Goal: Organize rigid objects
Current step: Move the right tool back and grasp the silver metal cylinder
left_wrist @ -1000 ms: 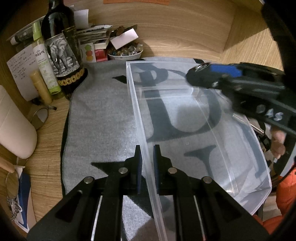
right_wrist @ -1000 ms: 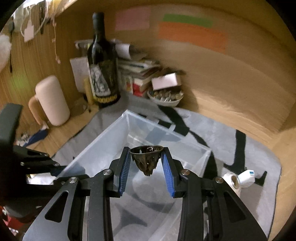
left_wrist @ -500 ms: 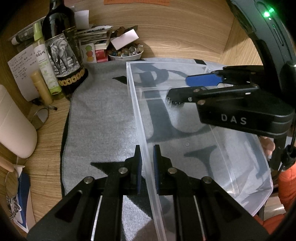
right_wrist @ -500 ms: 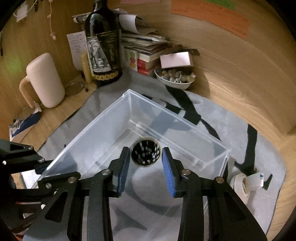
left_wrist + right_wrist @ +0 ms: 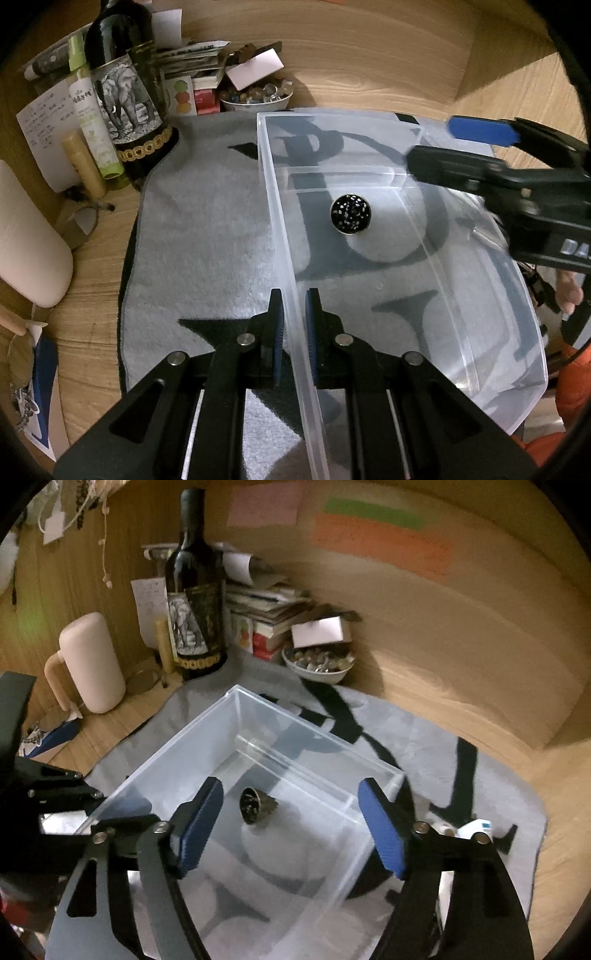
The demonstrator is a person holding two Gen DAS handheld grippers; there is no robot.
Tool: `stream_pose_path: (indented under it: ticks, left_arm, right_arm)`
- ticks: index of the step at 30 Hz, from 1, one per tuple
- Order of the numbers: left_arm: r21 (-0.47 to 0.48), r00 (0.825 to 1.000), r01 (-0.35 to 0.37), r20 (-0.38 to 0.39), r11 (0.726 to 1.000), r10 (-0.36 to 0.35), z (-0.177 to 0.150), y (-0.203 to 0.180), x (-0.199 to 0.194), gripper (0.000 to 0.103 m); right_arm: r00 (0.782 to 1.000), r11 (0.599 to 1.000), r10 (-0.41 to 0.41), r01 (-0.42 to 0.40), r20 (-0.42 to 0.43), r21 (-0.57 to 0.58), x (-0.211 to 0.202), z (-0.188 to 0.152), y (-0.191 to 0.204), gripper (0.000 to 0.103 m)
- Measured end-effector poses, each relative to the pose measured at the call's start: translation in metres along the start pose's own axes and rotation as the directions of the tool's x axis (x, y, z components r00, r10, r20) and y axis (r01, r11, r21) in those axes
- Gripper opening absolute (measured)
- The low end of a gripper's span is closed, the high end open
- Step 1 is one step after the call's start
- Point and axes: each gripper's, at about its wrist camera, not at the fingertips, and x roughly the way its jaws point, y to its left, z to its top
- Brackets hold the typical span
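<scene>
The left gripper [image 5: 294, 325] is clamped on the near wall of the clear plastic bin [image 5: 280, 229], lower centre of the left wrist view. The right gripper [image 5: 290, 827] hangs over the bin, its jaws opening with nothing pressed between them. The dark round studded object [image 5: 351, 214] lies on the bin floor, clear of every wall. The bin is smooth and rectangular; it rests on a grey fleecy mat [image 5: 207, 229].

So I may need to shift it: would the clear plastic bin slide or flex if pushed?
The clear bin looks thin-walled, so it probably flexes. It sits on a plush grey mat, which likely resists sliding. Holding only one small dark object, it is probably light.
</scene>
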Motion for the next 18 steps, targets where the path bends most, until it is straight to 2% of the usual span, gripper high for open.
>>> stream_pose_path:
  ticks: [4, 11, 18]
  left_arm:
    - [0.000, 1.000, -0.016, 0.006, 1.000, 0.016, 0.001, -0.002, -0.003, 0.011]
    - [-0.018, 1.000, -0.027, 0.011, 0.999, 0.028, 0.000, -0.004, -0.009, 0.009]
    - [-0.036, 0.999, -0.051, 0.013, 0.998, 0.051, -0.002, -0.006, -0.010, 0.006]
  right_arm:
    - [0.999, 1.000, -0.027, 0.026, 0.036, 0.009, -0.017, -0.006, -0.009, 0.080]
    - [0.990, 0.994, -0.101, 0.095, 0.095, 0.059, -0.050, -0.027, -0.038, 0.080]
    - [0.976, 0.971, -0.199, 0.184, 0.092, 0.154, -0.079, -0.062, -0.087, 0.081]
